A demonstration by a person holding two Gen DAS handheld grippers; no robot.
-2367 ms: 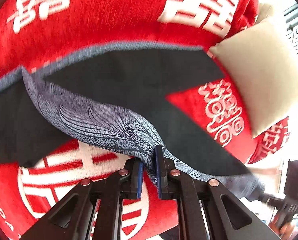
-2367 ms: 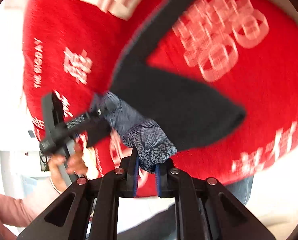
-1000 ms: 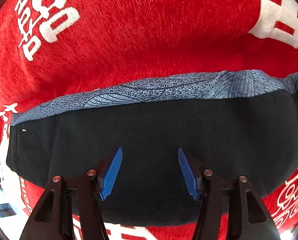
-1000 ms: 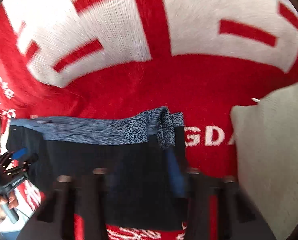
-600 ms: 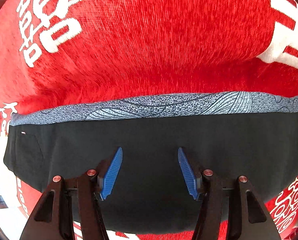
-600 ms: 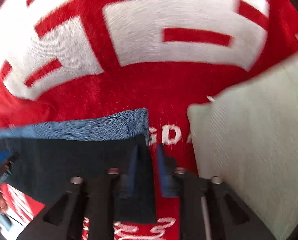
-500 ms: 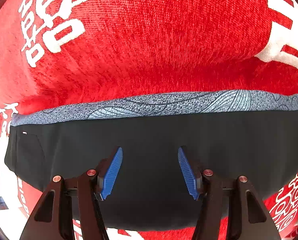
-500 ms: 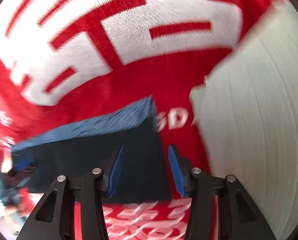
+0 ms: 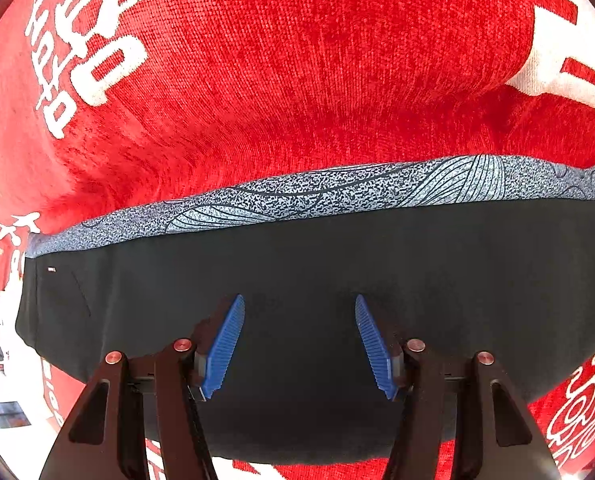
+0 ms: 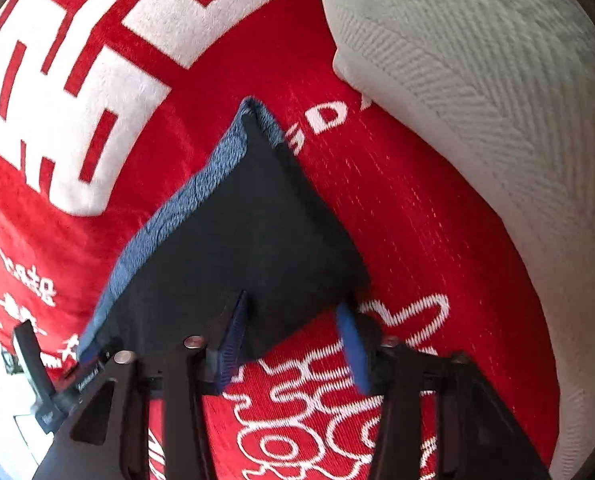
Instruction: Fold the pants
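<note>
Writing on the red blanket (image 9: 317, 80) is showing white characters and the letters "GD" beside one pillow (image 10: 497, 100). I am watching one pair of pants (image 9: 297, 272) lying folded on it, both left tongs (image 9: 299, 346) and right tongs (image 10: 293, 344) hanging open and empty, the right having just been closing.
</note>
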